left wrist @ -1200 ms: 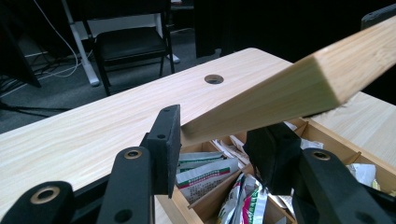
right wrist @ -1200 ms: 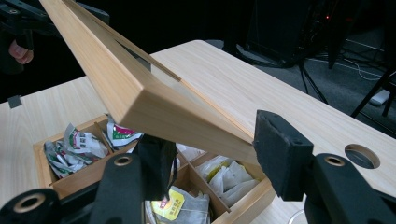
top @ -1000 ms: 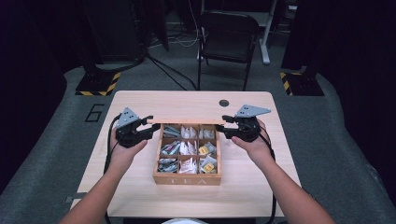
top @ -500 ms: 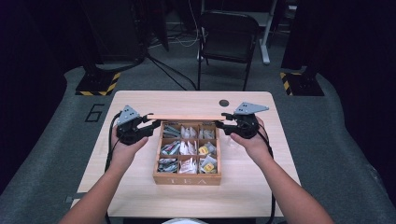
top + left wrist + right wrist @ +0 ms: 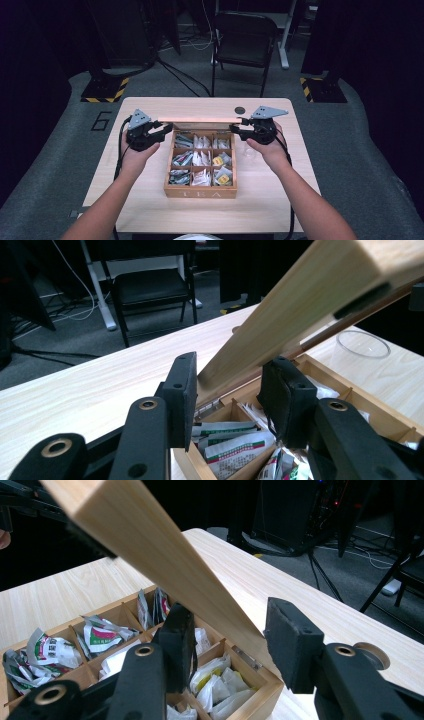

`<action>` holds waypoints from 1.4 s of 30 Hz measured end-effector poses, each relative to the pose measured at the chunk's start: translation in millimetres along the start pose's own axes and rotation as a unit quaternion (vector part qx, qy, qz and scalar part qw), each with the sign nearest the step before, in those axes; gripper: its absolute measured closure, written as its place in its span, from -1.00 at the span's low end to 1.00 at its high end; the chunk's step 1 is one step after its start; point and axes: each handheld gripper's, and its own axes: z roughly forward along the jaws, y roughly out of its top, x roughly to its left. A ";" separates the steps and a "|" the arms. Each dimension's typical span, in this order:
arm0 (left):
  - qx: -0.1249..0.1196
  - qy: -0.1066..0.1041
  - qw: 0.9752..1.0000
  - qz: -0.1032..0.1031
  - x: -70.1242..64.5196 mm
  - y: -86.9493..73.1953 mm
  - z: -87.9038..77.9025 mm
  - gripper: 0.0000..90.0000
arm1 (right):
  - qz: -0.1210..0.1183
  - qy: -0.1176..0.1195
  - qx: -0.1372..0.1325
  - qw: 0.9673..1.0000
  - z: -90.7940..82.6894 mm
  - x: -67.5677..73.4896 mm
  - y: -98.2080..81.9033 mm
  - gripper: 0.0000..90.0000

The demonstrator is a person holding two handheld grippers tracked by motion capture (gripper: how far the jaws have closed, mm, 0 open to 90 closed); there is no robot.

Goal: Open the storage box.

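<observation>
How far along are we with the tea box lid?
Done: the lid stands raised and the tea box is open, sachets showing. In hand: the left gripper and right gripper straddle the lid's two ends, their jaws having just been closing around it; a firm grip isn't clear yet. Left: probably clamp both ends, then swing the lid.

The high view is looking forward and down from above the person's side, taking in the whole counter [image 5: 150, 200]. Each gripper view is looking along its own jaws, very near the tea box [image 5: 370, 407], one from each end. All three are sharing the raised lid [image 5: 200, 120] and the compartments.
</observation>
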 end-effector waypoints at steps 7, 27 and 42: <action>-0.006 0.007 1.000 -0.004 2.5 2.0 4.5 0.32 | 0.007 0.010 -0.001 1.000 3.1 -6.9 4.4 0.25; -0.004 0.012 1.000 0.002 11.9 11.7 16.6 0.37 | 0.021 0.006 -0.010 1.000 13.6 -19.6 10.8 0.29; -0.009 0.002 1.000 -0.012 21.3 10.2 27.2 0.37 | 0.033 0.001 -0.004 0.999 24.7 -28.7 7.0 0.33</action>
